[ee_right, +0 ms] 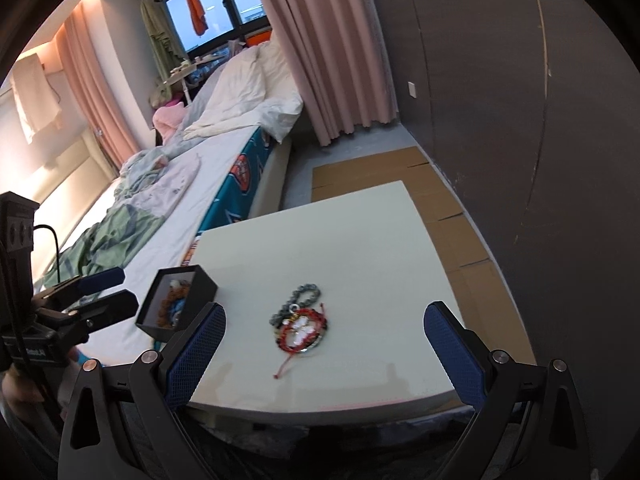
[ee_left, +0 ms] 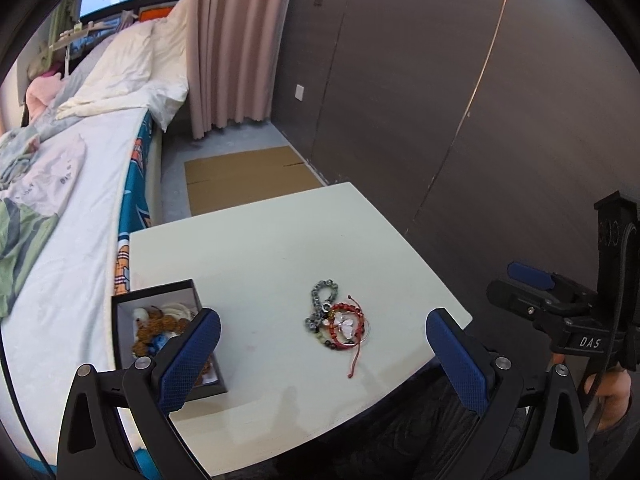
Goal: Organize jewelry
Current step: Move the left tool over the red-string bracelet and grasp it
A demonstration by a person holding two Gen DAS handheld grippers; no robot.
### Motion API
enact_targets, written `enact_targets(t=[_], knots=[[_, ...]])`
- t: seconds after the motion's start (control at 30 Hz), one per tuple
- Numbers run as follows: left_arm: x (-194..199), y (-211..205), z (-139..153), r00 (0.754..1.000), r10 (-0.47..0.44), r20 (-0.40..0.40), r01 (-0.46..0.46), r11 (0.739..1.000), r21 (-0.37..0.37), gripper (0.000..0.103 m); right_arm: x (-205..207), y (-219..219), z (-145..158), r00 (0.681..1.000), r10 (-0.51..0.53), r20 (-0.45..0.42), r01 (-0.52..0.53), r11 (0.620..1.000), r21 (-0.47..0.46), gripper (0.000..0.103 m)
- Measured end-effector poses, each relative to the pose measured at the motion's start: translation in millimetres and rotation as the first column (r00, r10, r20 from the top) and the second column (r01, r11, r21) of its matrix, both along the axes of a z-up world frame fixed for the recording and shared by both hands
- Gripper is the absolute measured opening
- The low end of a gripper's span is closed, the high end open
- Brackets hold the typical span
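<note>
The left tool [ee_left: 324, 344] is held with its two blue-padded fingers [ee_left: 188, 356] spread wide, and nothing is gripped between them. The right tool [ee_right: 324, 344] is likewise spread wide and empty.

Ahead of the left tool, between its fingers and a little beyond their tips, a tangle of bracelets [ee_left: 338, 322] is seen lying on the white desk [ee_left: 260, 240]: a grey beaded strand, a red beaded one with a loose red cord trailing toward the tool, and a pale charm in the middle. The same pile is seen just ahead of the right tool, slightly toward its left finger.

A small black box [ee_left: 160, 320], open at the top, is set at the desk's left edge, partly hidden behind the left tool's left finger; brown beads and other pieces are seen inside it. From the right tool it lies ahead-left, just beyond the left fingertip.

A bed [ee_left: 72, 200] with rumpled bedding is found to the left of both tools, right beside the desk. Flattened cardboard [ee_left: 244, 176] is laid on the floor beyond the desk.
</note>
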State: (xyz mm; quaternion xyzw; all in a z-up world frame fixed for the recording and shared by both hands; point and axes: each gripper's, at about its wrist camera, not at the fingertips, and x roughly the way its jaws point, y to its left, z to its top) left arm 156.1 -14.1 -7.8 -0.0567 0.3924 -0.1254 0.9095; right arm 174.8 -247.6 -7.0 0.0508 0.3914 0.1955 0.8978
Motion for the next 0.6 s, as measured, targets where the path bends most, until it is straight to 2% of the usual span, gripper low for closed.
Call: enact_targets(t=[0.07, 0.17, 0.37, 0.43, 0.57, 0.6], knots=[[4, -4, -4, 1.0, 0.005, 0.002, -0.005, 1.0, 0.0, 0.102, 3, -6, -6, 1.0, 0.0, -0.018, 0.0, 1.0, 0.016, 0.1], [14, -3, -11, 0.999, 0.002, -0.039, -0.004, 0.999, -0.054, 0.101, 6, -11, -14, 0.999, 0.002, -0.032, -0.002, 1.0, 0.017, 0.1], [28, -13, -30, 0.996, -0.01, -0.088, 0.008, 1.0, -0.023, 0.095, 16, -18, -35, 0.994, 0.01, -0.105, -0.005, 0.999, 0.039, 0.1], [30, -20, -37, 0.995, -0.029, -0.096, 0.03, 1.0, 0.001, 0.084, 18, -22, -41, 0.993, 0.004, -0.121, 0.002, 0.999, 0.049, 0.1], [34, -31, -51, 0.987, -0.08, -0.14, 0.084, 0.996, 0.023, 0.073, 23, -33, -51, 0.988, -0.007, -0.154, 0.018, 0.997, 0.07, 0.1], [35, -33, -55, 0.984, -0.091, -0.151, 0.096, 0.995, 0.02, 0.068, 23, -35, -53, 0.988, -0.009, -0.157, 0.02, 0.997, 0.072, 0.1]])
